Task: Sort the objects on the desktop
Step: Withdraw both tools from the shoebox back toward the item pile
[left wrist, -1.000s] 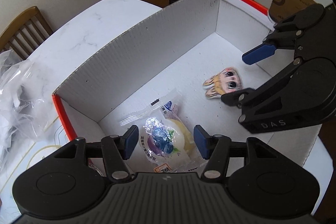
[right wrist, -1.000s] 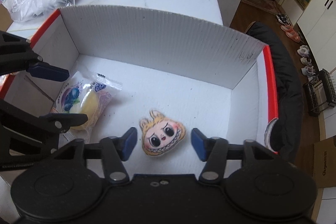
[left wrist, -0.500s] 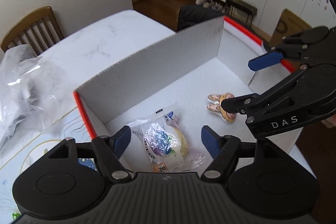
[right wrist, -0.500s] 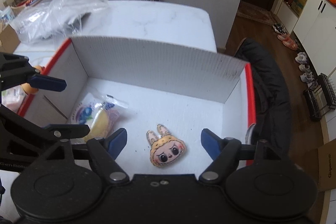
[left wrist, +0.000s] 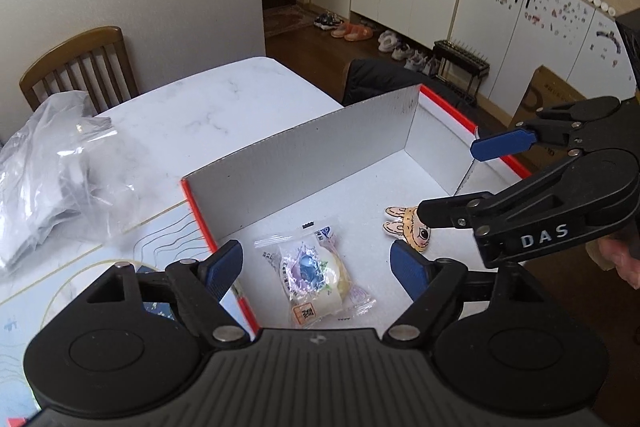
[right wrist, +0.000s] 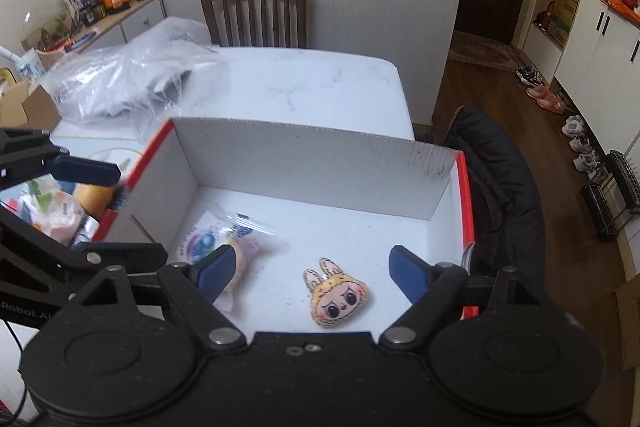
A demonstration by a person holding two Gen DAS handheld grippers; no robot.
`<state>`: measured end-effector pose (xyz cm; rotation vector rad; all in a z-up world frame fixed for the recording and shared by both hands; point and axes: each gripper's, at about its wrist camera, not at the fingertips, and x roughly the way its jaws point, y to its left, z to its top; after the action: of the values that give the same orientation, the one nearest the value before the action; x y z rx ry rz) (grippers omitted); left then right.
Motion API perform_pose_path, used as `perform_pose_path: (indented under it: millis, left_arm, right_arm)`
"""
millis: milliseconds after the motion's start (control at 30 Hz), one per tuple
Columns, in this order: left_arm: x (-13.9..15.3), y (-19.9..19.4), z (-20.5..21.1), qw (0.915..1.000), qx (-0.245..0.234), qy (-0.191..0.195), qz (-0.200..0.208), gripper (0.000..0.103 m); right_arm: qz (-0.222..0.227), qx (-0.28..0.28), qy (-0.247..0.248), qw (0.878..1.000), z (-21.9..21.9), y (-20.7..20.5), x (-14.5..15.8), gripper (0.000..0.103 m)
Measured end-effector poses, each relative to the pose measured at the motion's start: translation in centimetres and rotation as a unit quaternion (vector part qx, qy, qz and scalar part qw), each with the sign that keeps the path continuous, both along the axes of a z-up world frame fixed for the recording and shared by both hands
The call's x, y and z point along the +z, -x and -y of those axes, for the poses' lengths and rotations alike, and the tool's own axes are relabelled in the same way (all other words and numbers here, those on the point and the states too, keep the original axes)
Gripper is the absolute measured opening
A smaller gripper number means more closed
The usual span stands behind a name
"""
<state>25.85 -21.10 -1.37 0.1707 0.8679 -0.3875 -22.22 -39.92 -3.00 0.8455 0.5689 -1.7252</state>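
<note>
Cardboard box (right wrist: 312, 167) holds a snack packet (left wrist: 316, 273) at 9 o'clock of a rabbit-eared doll face (right wrist: 338, 301); both grippers' jaws hang released above, left gripper (left wrist: 316, 263), right gripper (right wrist: 312, 265).

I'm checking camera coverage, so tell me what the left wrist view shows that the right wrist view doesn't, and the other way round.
Only the left wrist view shows the cardboard carton on the floor and the snack's printed label facing up.

Only the right wrist view shows the rabbit charm's full face, the snack pile outside the box, and the sideboard.

Both show the white box, snack packet, rabbit charm, plastic bag, wooden chair, and both claws open: left claw, right claw.
</note>
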Motion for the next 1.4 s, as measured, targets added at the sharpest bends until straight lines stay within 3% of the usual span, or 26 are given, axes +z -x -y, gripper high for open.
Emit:
perform_pose_path:
  millis: [733,833,1400]
  left_arm:
    - [2.6,6.8,-9.7,0.9974,0.040,0.042,0.044,0.087]
    - [2.3,7.5,-11.7,0.9966,0.053,0.037,0.050,0.102]
    - [1.0,11.7,-22.1,0.9922,0.091,0.049,0.069,0.103]
  right_arm:
    - [0.006,-0.019,0.073,0.997,-0.9,-9.3,2.7,0.095]
    - [0.007,-0.025,0.078,0.997,-0.4,-10.7,2.8,0.096]
    - [0.003,-0.037,0.075,0.996,2.5,-19.0,1.0,0.097]
